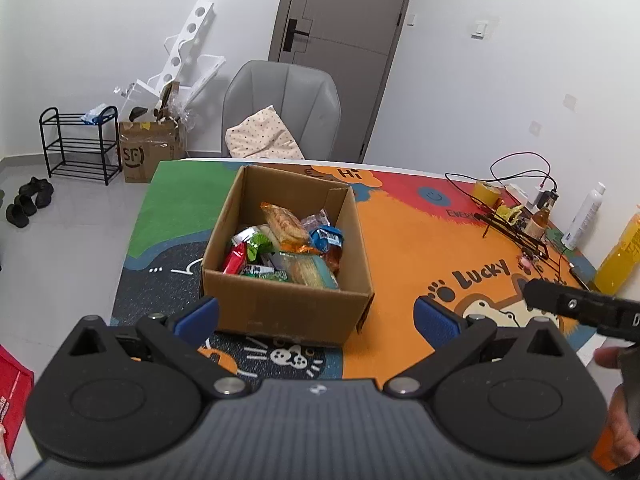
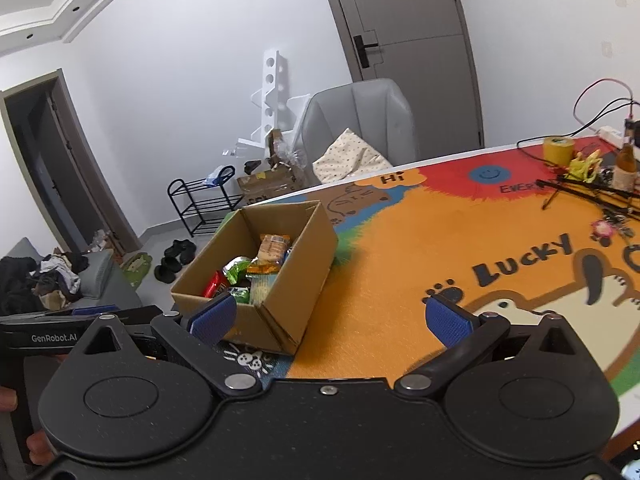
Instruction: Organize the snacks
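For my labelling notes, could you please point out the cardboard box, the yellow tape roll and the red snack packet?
cardboard box (image 1: pixel 280 308), left wrist view, near wall.
yellow tape roll (image 1: pixel 487 192), left wrist view, side.
red snack packet (image 1: pixel 235 258), left wrist view, wrapper face.

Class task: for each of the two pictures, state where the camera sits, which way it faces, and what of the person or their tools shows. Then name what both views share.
Left wrist: on the left claw, facing the snack-filled cardboard box head-on; right claw's tip and a hand show at right.
Right wrist: on the right claw, facing the mat; the box lies left.
Shared: box, grey chair, door.
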{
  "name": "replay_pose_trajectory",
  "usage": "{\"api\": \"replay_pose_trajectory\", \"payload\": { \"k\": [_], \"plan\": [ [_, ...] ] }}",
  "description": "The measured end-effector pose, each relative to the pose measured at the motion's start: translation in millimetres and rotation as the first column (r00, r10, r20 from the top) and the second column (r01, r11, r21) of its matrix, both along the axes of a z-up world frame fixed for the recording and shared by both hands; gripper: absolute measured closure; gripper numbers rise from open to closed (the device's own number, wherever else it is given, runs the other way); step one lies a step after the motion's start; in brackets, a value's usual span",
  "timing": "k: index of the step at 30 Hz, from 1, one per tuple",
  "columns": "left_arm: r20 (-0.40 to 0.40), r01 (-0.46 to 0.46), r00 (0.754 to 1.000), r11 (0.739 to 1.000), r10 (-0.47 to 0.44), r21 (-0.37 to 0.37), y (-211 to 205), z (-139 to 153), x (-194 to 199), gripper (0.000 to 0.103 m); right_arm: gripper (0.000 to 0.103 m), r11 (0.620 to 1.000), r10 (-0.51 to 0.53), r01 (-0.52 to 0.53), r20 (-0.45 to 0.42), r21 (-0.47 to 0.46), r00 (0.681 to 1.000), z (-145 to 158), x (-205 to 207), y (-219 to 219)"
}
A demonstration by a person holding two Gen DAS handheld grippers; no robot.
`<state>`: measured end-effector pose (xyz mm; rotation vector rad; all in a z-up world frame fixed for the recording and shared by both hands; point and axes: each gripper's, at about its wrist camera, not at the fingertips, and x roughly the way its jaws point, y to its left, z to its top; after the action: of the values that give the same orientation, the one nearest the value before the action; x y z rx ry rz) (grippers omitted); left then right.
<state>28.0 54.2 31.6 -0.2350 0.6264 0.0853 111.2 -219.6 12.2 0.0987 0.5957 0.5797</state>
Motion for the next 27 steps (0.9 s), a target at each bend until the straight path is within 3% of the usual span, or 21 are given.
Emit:
{"api": "replay_pose_trajectory", "payload": {
  "k": [12, 27],
  "plan": [
    [0.013, 0.013, 1.0, 0.999, -0.013, 0.038, -14, -3, -20, 0.0, 0.0, 1.0, -0.011, 0.011, 0.04, -0.019, 0.999, 8, -31, -24],
    [0.039, 0.035, 0.999, 0.997, -0.037, 0.073, -29, 10, -25, 0.0, 0.0, 1.0, -0.022, 0.023, 0.061, -0.013, 0.998, 12, -35, -36]
  ]
}}
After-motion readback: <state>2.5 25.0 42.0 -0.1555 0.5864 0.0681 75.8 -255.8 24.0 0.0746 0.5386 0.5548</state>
